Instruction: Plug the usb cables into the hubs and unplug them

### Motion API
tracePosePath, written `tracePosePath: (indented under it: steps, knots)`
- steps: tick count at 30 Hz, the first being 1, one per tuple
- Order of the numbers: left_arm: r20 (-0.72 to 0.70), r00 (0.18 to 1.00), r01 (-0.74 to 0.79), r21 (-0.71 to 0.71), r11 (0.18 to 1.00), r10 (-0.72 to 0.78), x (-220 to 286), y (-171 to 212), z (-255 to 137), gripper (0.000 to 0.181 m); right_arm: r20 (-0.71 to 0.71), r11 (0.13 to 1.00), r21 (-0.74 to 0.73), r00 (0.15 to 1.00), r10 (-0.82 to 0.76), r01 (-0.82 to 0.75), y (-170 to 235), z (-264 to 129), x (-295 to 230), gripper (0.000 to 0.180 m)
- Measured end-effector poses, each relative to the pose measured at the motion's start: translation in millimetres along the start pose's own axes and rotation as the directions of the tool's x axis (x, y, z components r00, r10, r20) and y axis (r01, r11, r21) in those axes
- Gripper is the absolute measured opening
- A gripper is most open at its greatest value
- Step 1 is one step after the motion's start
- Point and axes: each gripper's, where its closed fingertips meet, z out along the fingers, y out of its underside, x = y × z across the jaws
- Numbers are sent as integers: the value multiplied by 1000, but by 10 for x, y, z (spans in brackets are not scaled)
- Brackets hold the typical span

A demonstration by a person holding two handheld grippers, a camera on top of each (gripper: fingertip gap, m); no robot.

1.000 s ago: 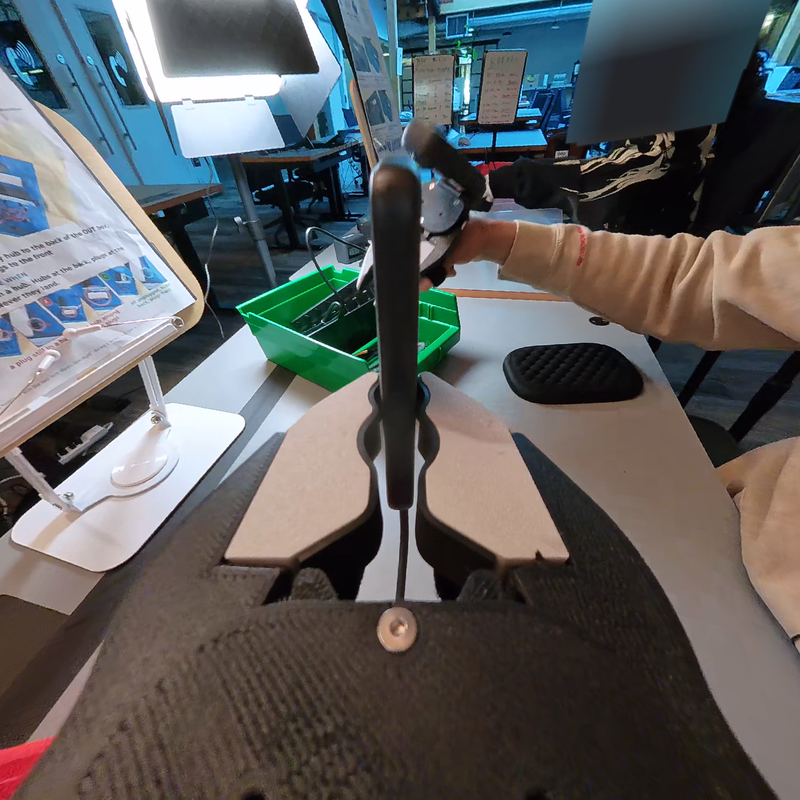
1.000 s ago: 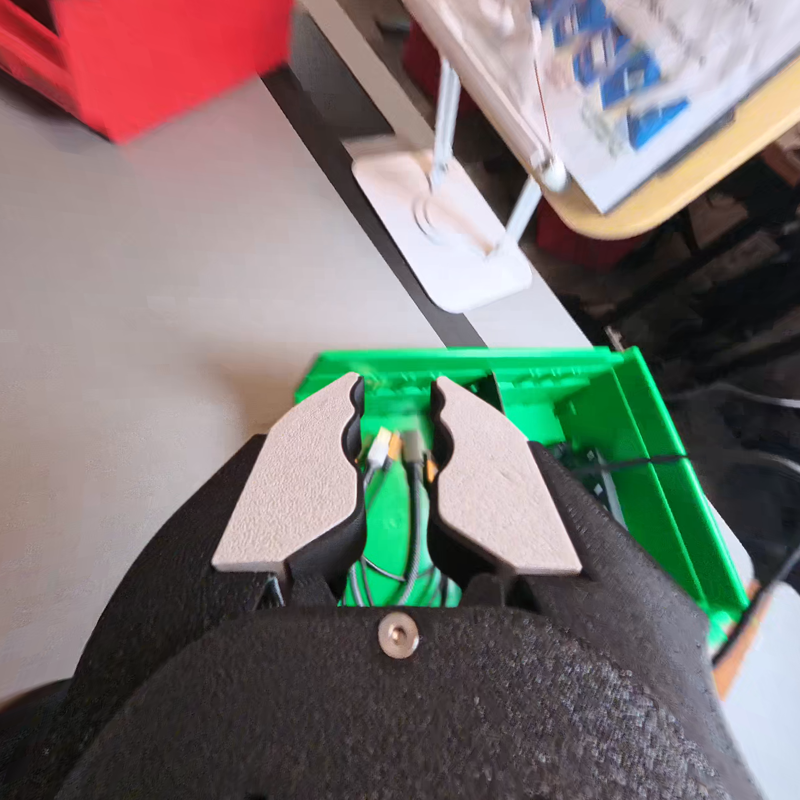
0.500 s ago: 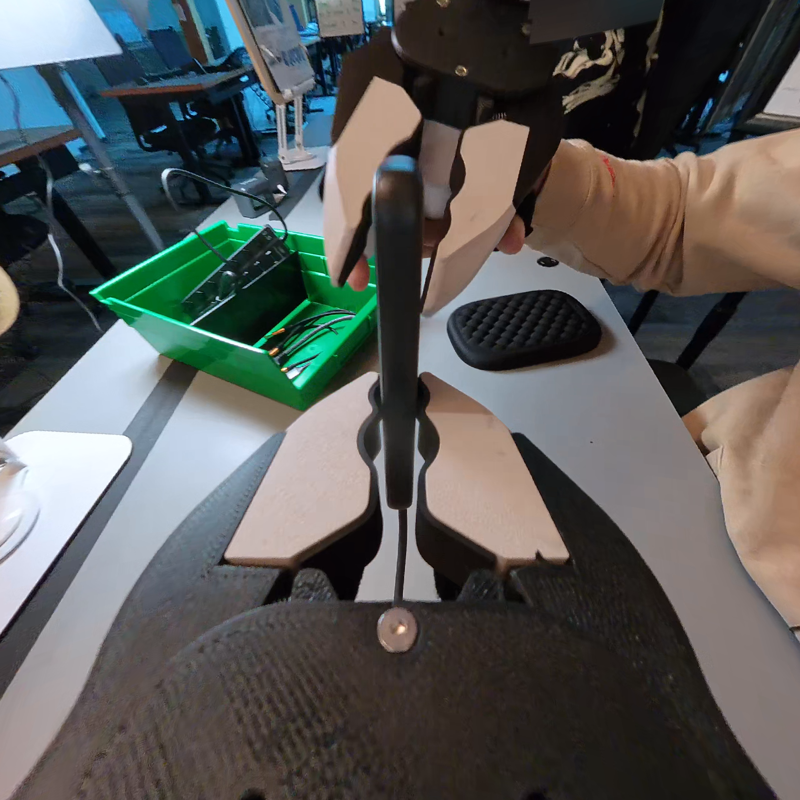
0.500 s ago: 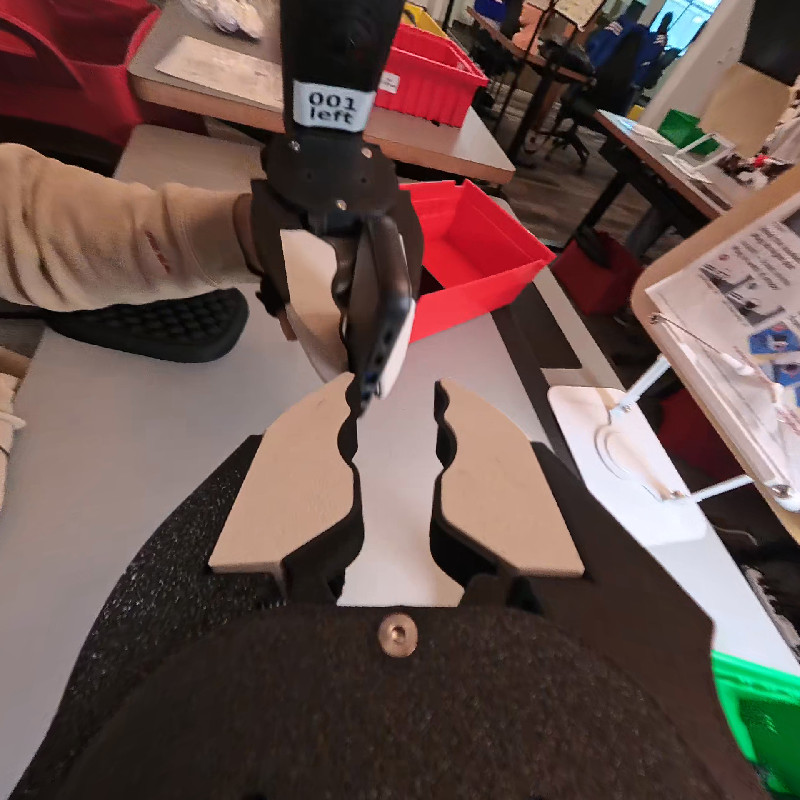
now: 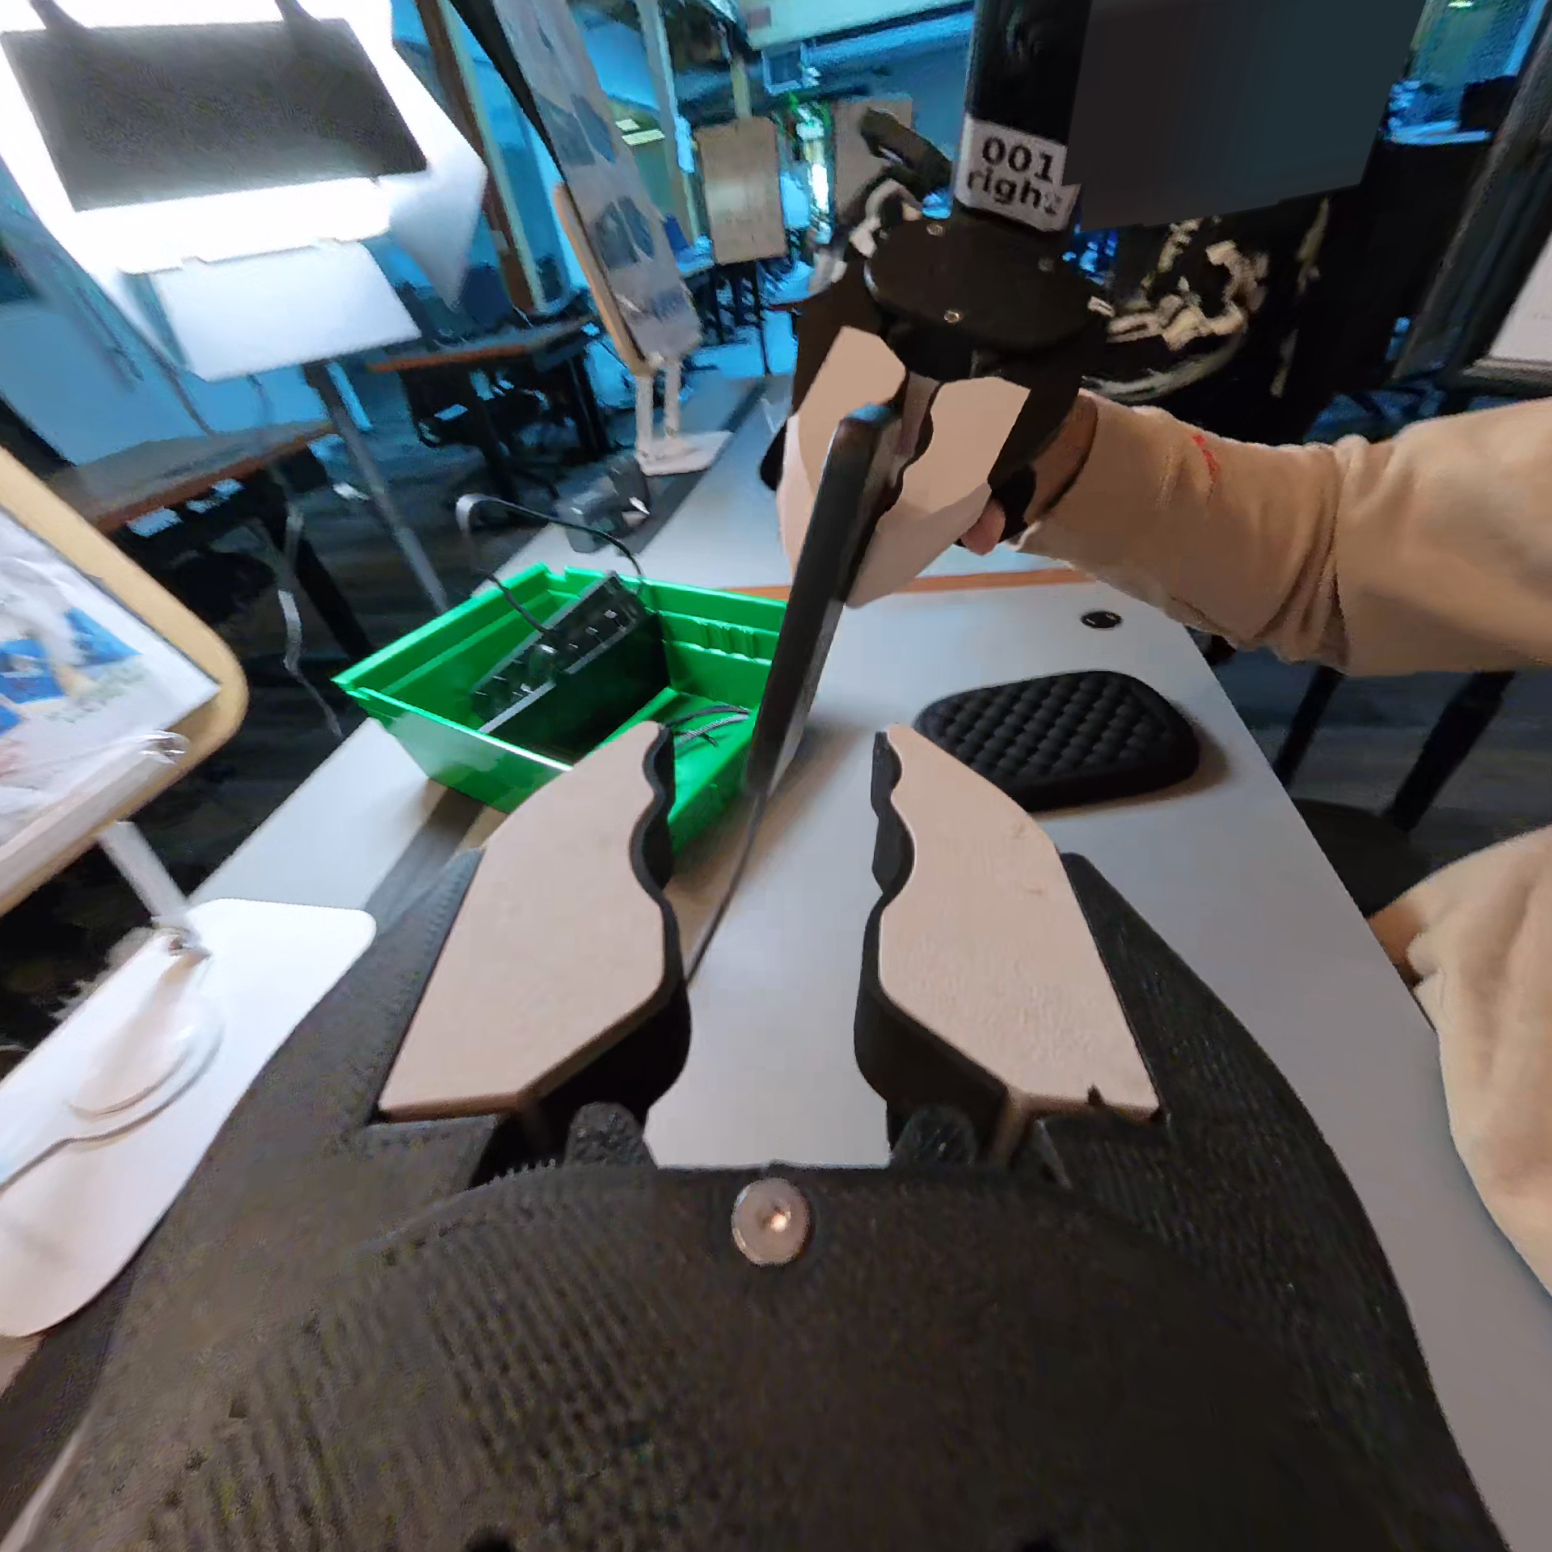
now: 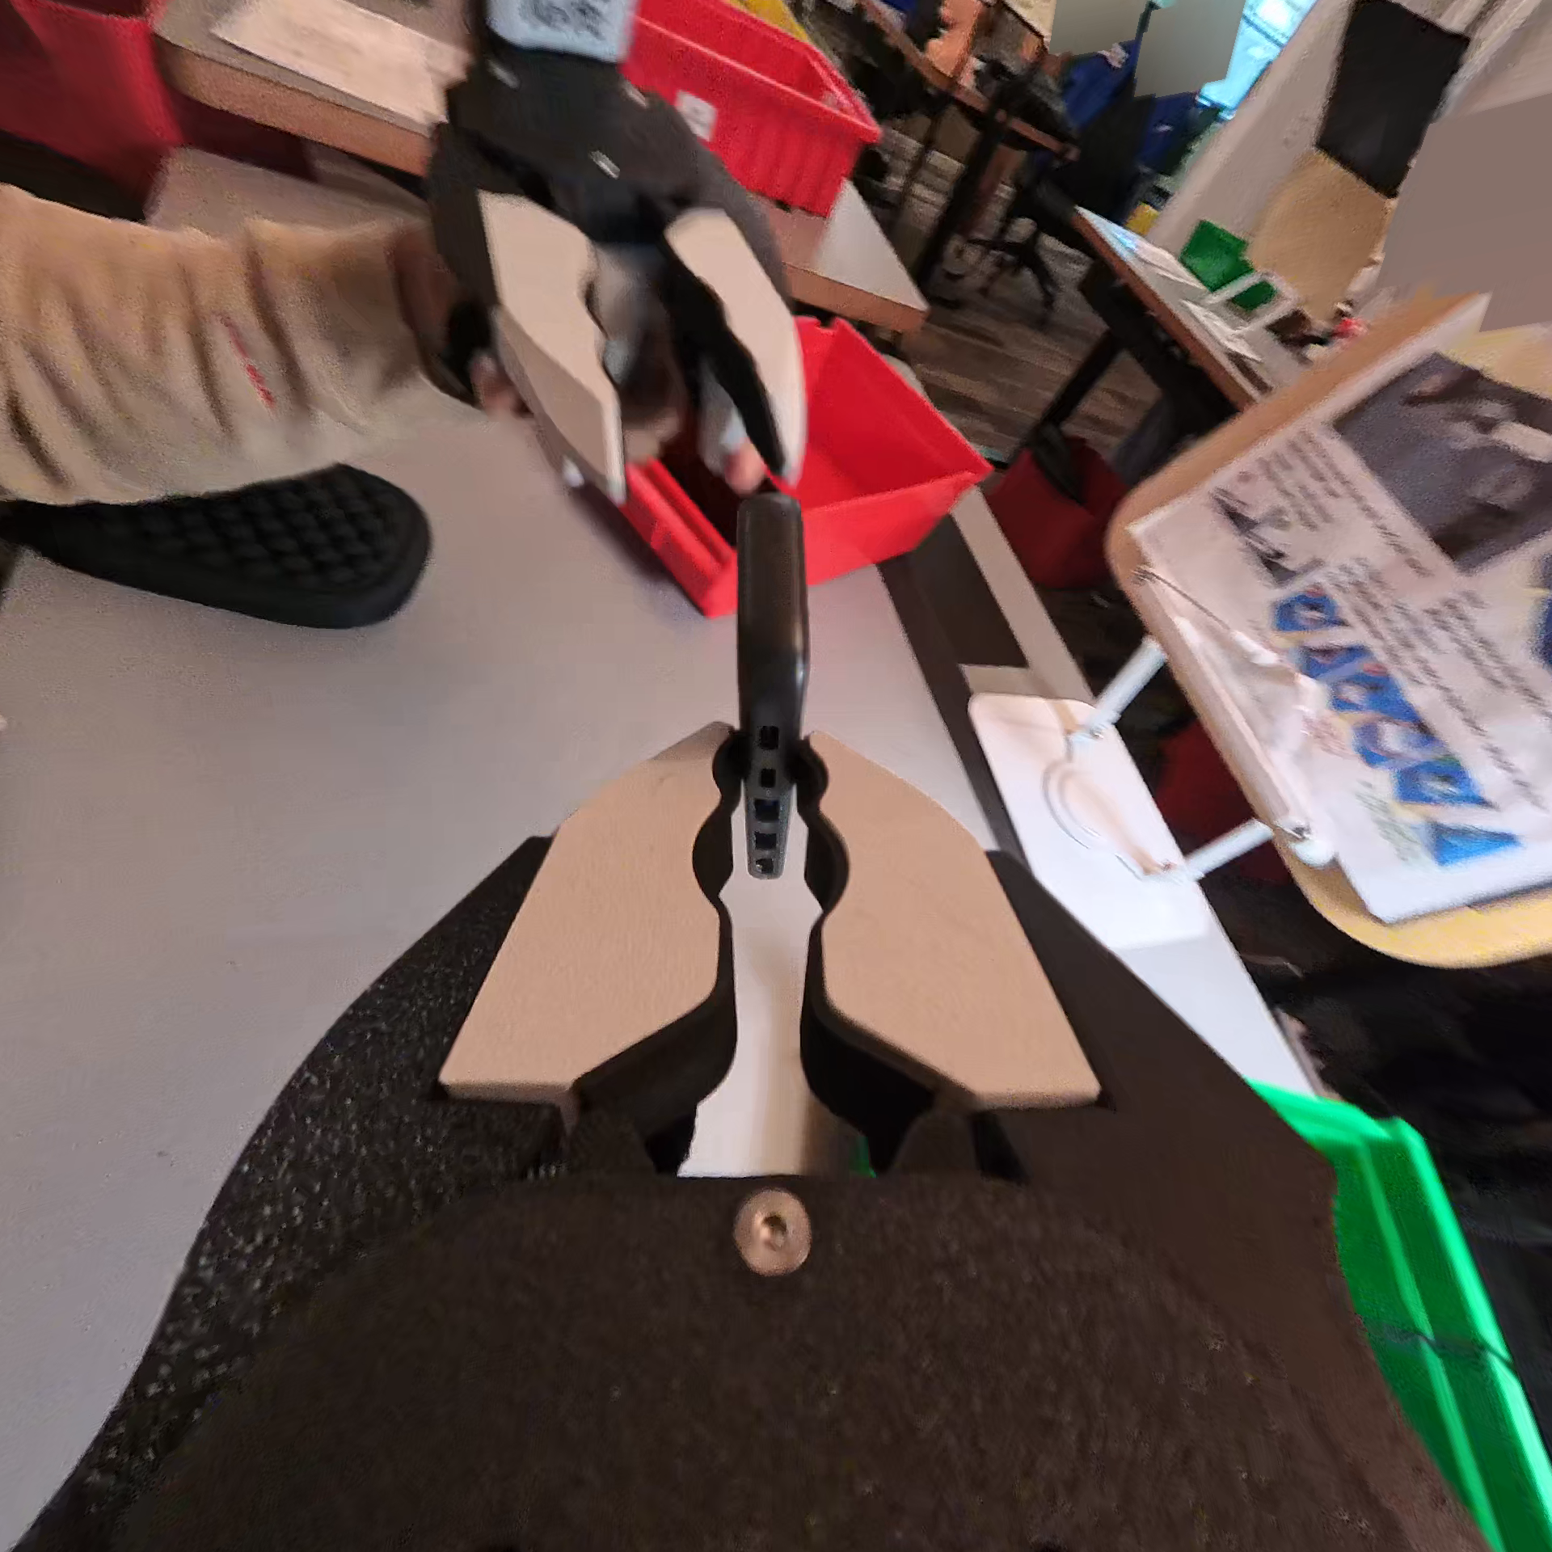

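Right claw (image 6: 768,743): closed on a slim black hub (image 6: 771,655), gripped near its port end. In the right wrist view the hub runs from the centre of the frame upward, its row of small ports facing the camera between the fingertips. In the left wrist view the same hub (image 5: 810,605) slants from the upper centre down toward the middle of the frame, held at its top by the right claw (image 5: 903,504), which is carried by a hand in a cream sleeve (image 5: 1310,546) entering from the right edge.

Left claw (image 5: 768,747): open and holding nothing. The hub's lower end lies in the gap between its tan fingers (image 5: 546,915); contact with either finger cannot be determined. Seen from the right wrist view, the left claw (image 6: 697,470) hangs in the upper centre, fingers parted, above a red bin (image 6: 873,470).

Green bin (image 5: 470,722): left of centre on the grey table (image 5: 1260,966), containing a second black hub (image 5: 571,655) leaning against its far wall and thin dark cables (image 5: 705,724) at its near end.

Black textured pad (image 5: 1058,739): on the table, right of centre. White stand (image 5: 143,1050) with an instruction sheet (image 5: 59,705): at the left edge.
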Motion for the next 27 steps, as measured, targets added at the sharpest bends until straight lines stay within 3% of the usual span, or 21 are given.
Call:
tracePosePath:
  steps: [5, 12, 20, 27]
  knots:
    - [128, 991, -37, 18, 999, 34, -116, -109, -381, 44, -218, 993, -104, 975, 31, -55, 155, -534, 668, 11]
    - [205, 976, 82, -59, 995, -69, -60, 644, -735, 44, -468, 964, -168, 877, 104, -204, 535, -962, 1608, 12]
    - [232, 957, 192, -47, 980, -176, 116, 1169, -940, 42, -618, 872, -63, 705, 348, -486, 1236, -852, 2295, 12]
    - [225, 947, 245, -44, 969, -229, 115, 1361, -907, 39, -721, 724, -124, 562, 404, -679, 2061, -522, 2600, 12]
